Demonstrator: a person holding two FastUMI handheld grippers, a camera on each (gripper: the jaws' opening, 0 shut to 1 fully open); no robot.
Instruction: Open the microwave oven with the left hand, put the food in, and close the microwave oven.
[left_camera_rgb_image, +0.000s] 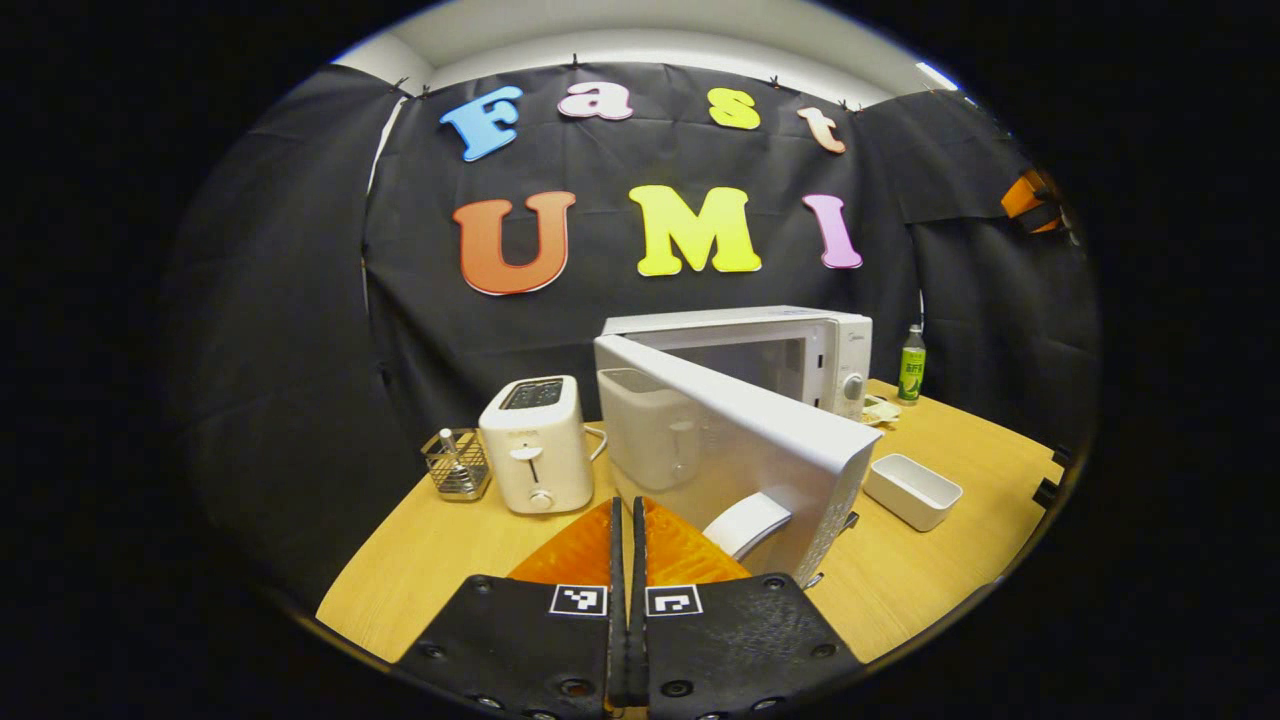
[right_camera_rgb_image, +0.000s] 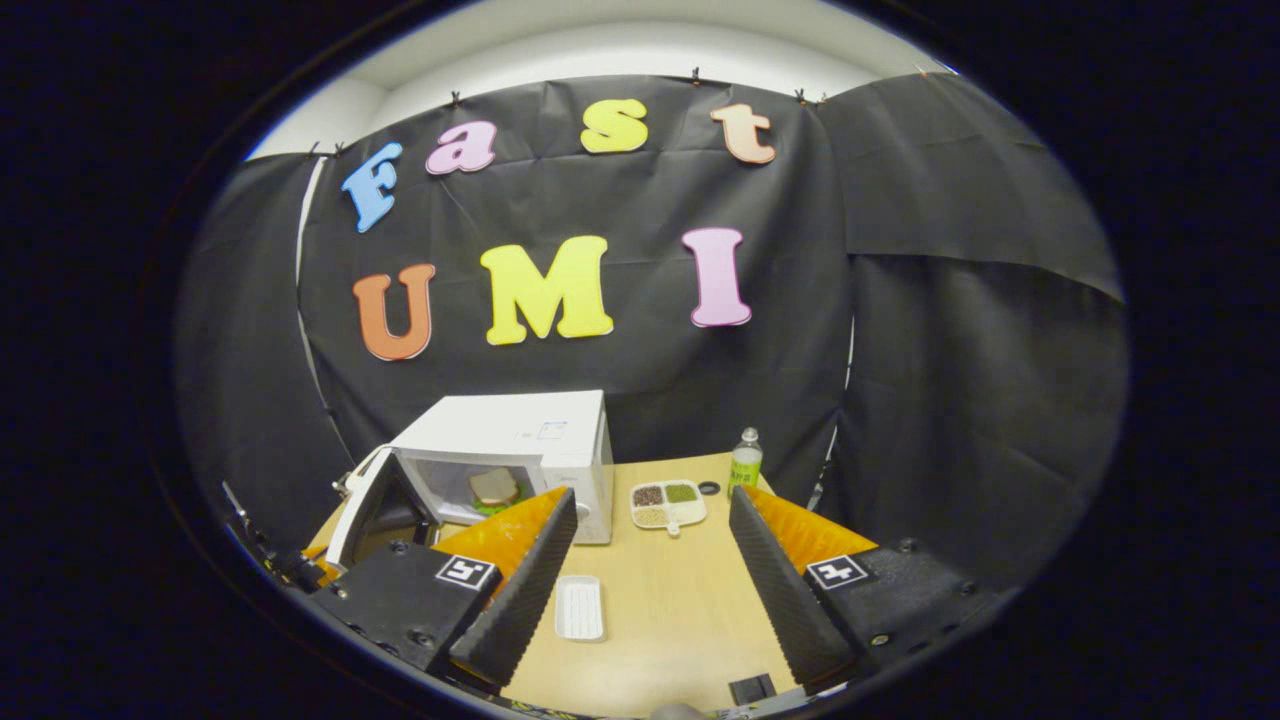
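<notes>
The white microwave (left_camera_rgb_image: 765, 345) stands at the back of the wooden table, its door (left_camera_rgb_image: 700, 430) swung open toward me. My left gripper (left_camera_rgb_image: 627, 508) is shut with nothing between its fingers, just left of the door's white handle (left_camera_rgb_image: 745, 522) on the outer face. In the right gripper view the microwave (right_camera_rgb_image: 520, 440) shows its open cavity, with the door (right_camera_rgb_image: 358, 515) hanging open at the left. Inside lies the food, a sandwich (right_camera_rgb_image: 493, 487) on a green plate. My right gripper (right_camera_rgb_image: 652, 500) is open and empty, held back above the table.
A white toaster (left_camera_rgb_image: 535, 445) and a wire basket (left_camera_rgb_image: 457, 465) stand left of the door. A white rectangular tray (left_camera_rgb_image: 912, 490) (right_camera_rgb_image: 580, 607) lies on the table (right_camera_rgb_image: 680, 620). A divided plate of grains (right_camera_rgb_image: 668, 503) and a green bottle (right_camera_rgb_image: 744, 462) sit right of the microwave.
</notes>
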